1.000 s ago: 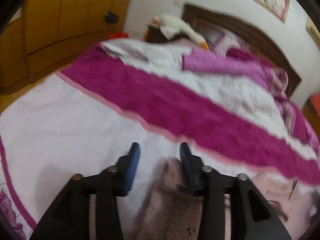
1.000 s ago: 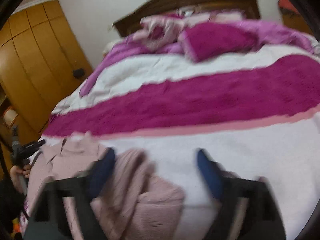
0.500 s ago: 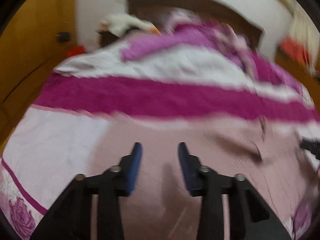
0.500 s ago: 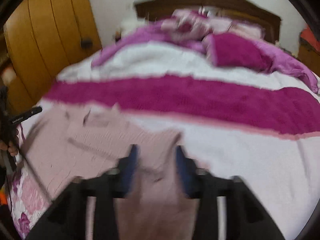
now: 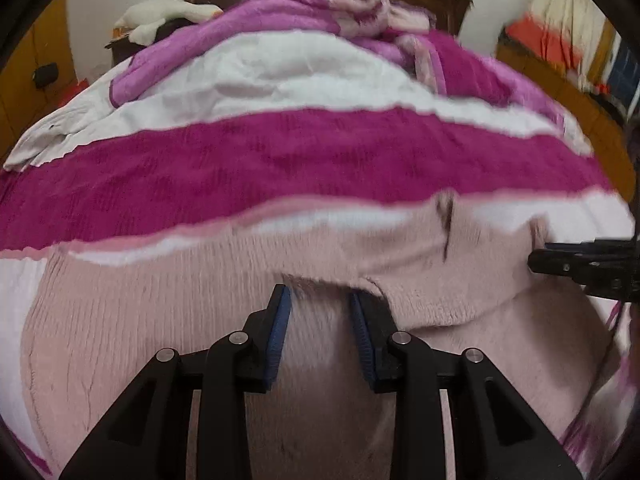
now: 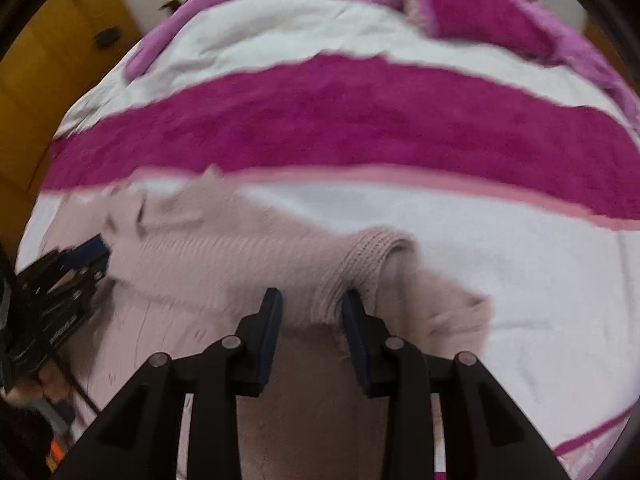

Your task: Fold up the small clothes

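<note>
Both jaws have closed since earlier. Left hand-held gripper (image 5: 318, 304) and right hand-held gripper (image 6: 311, 304) each pinch the pink sweater (image 5: 160, 300) spread on the near bed (image 5: 300, 160).

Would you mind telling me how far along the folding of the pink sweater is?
Early stage. Done: the sweater lies spread on the bed. In hand: the left gripper and right gripper each pinch its knit. Left: no finished fold shows yet.
</note>
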Available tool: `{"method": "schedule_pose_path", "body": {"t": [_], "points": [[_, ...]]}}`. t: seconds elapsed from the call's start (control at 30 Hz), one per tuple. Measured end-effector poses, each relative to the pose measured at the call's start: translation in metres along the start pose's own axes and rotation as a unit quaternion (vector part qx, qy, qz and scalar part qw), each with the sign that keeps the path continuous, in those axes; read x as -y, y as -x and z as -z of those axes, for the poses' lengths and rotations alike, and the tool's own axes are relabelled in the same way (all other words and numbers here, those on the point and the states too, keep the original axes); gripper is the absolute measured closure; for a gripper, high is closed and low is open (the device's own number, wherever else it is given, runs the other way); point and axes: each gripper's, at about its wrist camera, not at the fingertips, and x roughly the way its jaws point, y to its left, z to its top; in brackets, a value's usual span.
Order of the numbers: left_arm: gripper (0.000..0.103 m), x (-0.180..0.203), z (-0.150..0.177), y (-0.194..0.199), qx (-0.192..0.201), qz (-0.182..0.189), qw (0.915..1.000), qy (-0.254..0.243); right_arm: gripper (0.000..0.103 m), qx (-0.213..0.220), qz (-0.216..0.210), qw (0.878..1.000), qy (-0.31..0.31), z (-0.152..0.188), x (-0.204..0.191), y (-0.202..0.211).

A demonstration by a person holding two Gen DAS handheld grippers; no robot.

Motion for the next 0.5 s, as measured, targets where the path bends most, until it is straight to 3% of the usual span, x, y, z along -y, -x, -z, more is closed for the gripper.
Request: {"method": "schedule_pose_path", "body": {"t": [0.03, 0.07, 0.1, 0.13, 0.17, 0.3, 0.5], "points": [[0.094, -0.005, -0.003, 0.009, 0.010, 0.014, 0.9995, 0.025, 0.065, 0.021, 0.018, 1.000, -0.006, -0.002, 0.003, 0.005], [0.094, -0.009, -0.005, 0.019, 0.017, 0.035, 0.9983, 0.043, 0.044, 0.043, 0.048, 0.998, -0.011, -0.004, 0.006, 0.008], [0.094, -0.013, -0.004, 0.032, 0.026, 0.060, 0.9962, 0.058, 0.033, 0.066, 0.106, 0.992, -0.013, -0.004, 0.009, 0.010], [0.092, -0.018, -0.001, 0.052, 0.041, 0.083, 0.9934, 0.068, 0.026, 0.079, 0.164, 0.983, -0.011, -0.002, 0.010, 0.011], [0.092, -0.021, 0.003, 0.065, 0.053, 0.087, 0.9922, 0.072, 0.026, 0.091, 0.193, 0.977, -0.004, 0.002, 0.013, 0.012], [0.091, -0.038, 0.024, 0.110, 0.077, 0.073, 0.9908, 0.084, 0.026, 0.115, 0.173, 0.978, -0.007, 0.022, 0.018, 0.031], [0.091, -0.061, 0.055, 0.110, 0.034, 0.054, 0.9918, 0.111, 0.030, 0.125, 0.082, 0.989, 0.011, 0.059, 0.006, 0.080]]}}
